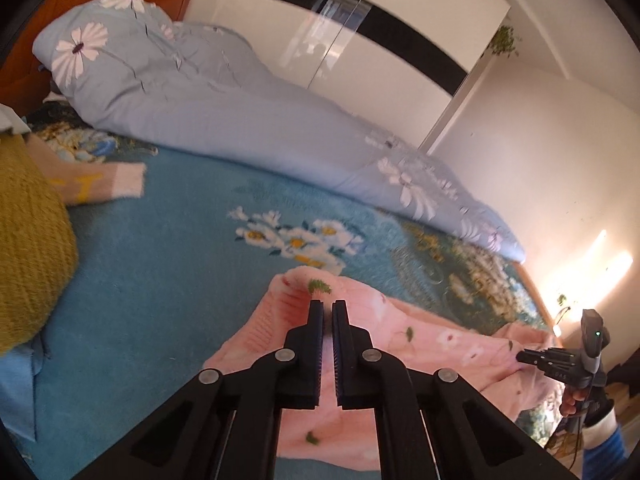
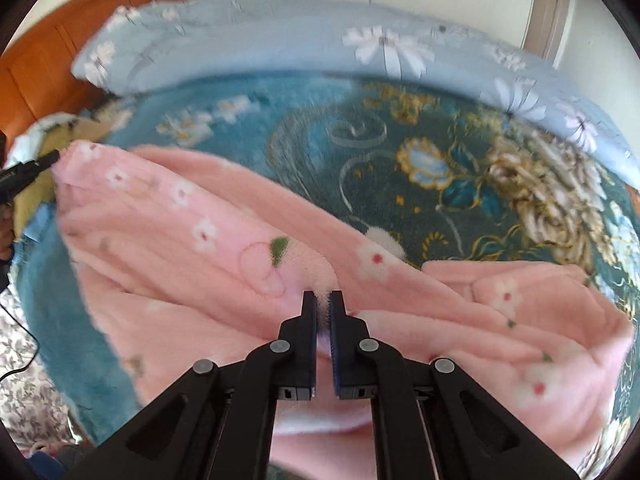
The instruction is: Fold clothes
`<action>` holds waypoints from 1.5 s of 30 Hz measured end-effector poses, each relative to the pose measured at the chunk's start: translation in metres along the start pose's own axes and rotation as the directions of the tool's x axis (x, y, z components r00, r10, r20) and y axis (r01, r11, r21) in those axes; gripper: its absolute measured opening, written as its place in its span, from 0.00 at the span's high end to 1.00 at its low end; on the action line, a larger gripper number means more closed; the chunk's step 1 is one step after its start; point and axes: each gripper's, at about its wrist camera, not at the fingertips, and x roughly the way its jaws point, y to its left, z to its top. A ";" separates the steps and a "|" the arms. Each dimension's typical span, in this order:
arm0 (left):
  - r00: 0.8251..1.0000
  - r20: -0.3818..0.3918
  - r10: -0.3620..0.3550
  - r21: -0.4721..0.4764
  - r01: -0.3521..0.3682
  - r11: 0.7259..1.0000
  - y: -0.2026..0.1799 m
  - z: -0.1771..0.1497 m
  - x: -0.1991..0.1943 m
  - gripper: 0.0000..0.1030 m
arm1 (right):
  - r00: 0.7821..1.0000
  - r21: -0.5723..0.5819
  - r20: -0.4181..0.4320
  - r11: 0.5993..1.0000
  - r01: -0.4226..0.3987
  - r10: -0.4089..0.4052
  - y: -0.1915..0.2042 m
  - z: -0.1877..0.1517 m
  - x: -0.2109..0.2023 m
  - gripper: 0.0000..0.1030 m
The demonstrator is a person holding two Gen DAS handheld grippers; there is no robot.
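Pinched between both nearly closed hand-held grippers, left (image 1: 327,304) and right (image 2: 322,294), a pink garment (image 2: 224,240) is stretched lengthwise from one to the other.

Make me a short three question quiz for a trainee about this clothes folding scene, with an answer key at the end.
1. True or false: both tools grip the same pink floral garment.
2. Multiple choice: what lies along the far side of the blue floral blanket? A) a light blue duvet with white flowers B) a red suitcase C) a stack of books
3. Short answer: what colour is the knitted item at the left edge of the left wrist view?

Key:
1. True. The left tool and the right tool are each closed on pink fabric.
2. A, the duvet.
3. Mustard yellow, the knitted item.
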 end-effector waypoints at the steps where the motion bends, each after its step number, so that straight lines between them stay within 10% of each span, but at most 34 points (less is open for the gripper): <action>1: 0.999 0.027 -0.018 0.001 0.018 1.000 -0.001 -0.001 -0.015 1.00 | 0.999 0.007 0.032 1.000 -0.010 0.010 0.004 -0.003 -0.014 0.95; 10: 0.998 0.059 0.004 0.029 -0.006 1.000 0.013 -0.042 -0.080 1.00 | 0.972 0.020 0.220 0.995 -0.093 0.086 0.034 -0.083 -0.105 0.95; 17: 0.999 -0.041 -0.022 0.020 0.023 1.000 0.002 -0.034 -0.031 0.96 | 0.979 0.114 0.111 0.977 -0.181 0.169 0.046 -0.159 -0.072 0.94; 23: 0.990 -0.138 -0.002 0.010 0.004 1.000 -0.013 -0.017 0.039 0.56 | 0.977 0.220 0.065 0.952 -0.211 0.202 0.043 -0.183 -0.043 0.94; 28: 0.981 -0.191 0.039 -0.020 -0.044 0.999 -0.020 -0.014 0.087 0.52 | 0.975 0.258 0.065 0.940 -0.221 0.211 0.036 -0.180 -0.040 0.94; 32: 0.975 -0.220 0.020 0.005 -0.020 1.000 -0.028 -0.029 0.093 0.60 | 0.979 0.269 0.049 0.941 -0.206 0.200 0.037 -0.185 -0.040 0.93; 35: 0.975 -0.223 0.020 0.052 -0.009 0.999 -0.036 -0.042 0.085 0.99 | 0.979 0.266 0.052 0.942 -0.202 0.195 0.039 -0.188 -0.043 0.93; 45: 0.984 -0.176 -0.013 0.065 0.025 0.998 -0.025 -0.063 0.028 1.00 | 0.979 0.277 0.063 0.939 -0.204 0.194 0.042 -0.198 -0.047 0.92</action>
